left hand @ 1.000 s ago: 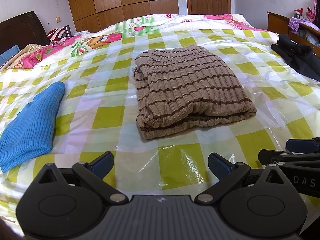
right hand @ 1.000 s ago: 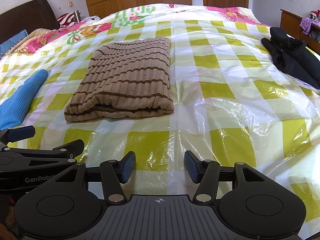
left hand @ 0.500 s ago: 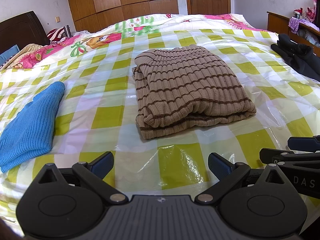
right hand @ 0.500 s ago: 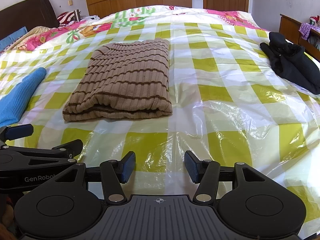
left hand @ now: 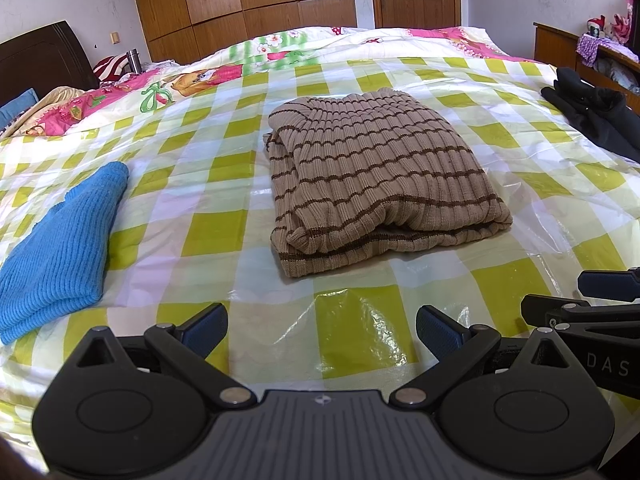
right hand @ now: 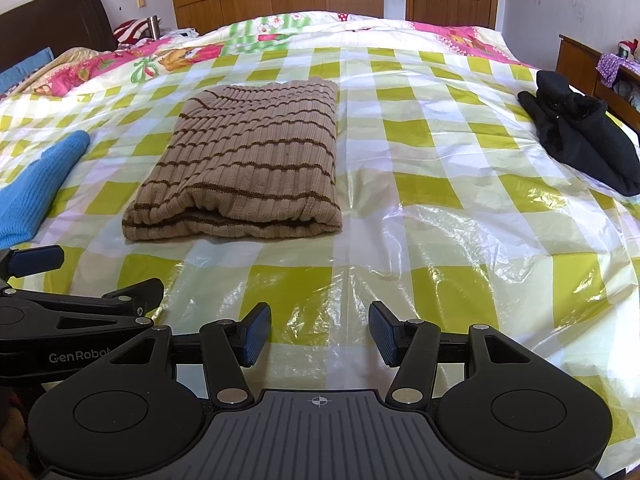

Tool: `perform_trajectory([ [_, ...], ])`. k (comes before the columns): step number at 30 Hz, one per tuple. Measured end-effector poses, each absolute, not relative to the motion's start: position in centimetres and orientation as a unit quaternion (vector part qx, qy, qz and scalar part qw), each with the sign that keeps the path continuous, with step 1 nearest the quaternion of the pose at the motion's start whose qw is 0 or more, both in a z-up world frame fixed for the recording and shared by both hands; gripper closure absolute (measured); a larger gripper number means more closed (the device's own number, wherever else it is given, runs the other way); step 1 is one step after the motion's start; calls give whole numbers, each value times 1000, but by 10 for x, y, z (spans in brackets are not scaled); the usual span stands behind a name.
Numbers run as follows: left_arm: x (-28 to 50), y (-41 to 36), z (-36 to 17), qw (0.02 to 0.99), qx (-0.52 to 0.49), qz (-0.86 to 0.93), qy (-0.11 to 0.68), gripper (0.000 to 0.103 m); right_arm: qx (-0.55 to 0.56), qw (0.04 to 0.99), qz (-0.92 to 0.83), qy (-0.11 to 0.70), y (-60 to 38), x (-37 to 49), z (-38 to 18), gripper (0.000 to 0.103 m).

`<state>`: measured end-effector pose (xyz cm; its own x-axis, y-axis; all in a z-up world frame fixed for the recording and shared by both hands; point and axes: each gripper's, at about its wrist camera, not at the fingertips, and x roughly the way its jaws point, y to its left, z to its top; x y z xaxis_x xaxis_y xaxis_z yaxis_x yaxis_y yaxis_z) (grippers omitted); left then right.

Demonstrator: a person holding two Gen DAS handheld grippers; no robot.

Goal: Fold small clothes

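Observation:
A tan sweater with brown stripes [left hand: 372, 176] lies folded in the middle of the bed; it also shows in the right wrist view [right hand: 248, 168]. My left gripper [left hand: 322, 332] is open and empty, near the bed's front edge, short of the sweater. My right gripper [right hand: 319, 338] is open and empty, to the right of the left one and apart from the sweater. A folded blue knit [left hand: 60, 248] lies at the left. A black garment [right hand: 580, 136] lies crumpled at the right.
The bed is covered by a yellow-green checked plastic sheet [left hand: 208, 236], wrinkled at the front right [right hand: 460, 240]. A pink patterned quilt [left hand: 192, 80] lies at the back. A wooden cabinet [right hand: 580, 60] stands at the right, wardrobes and a door behind.
Both grippers have drawn slightly back and up from the sweater. The clothes have not moved.

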<state>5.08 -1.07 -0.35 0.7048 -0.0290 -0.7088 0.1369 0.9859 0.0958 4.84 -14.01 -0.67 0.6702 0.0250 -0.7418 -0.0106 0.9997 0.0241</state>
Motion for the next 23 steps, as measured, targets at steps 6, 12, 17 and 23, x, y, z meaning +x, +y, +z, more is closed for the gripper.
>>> perform_trajectory([
  [6,51,-11,-4,921,72,-44,381,0,7,914,9,406,-140,49,-7,49],
  [12,51,-12,-4,920,73,-43,382,0,0,914,4,407,-138,49,-6,49],
  [17,52,-10,-4,921,69,-41,382,0,-8,914,0,406,-135,50,-3,49],
  [23,52,-9,-3,921,66,-42,382,0,-17,916,-4,401,-132,52,-1,49],
])
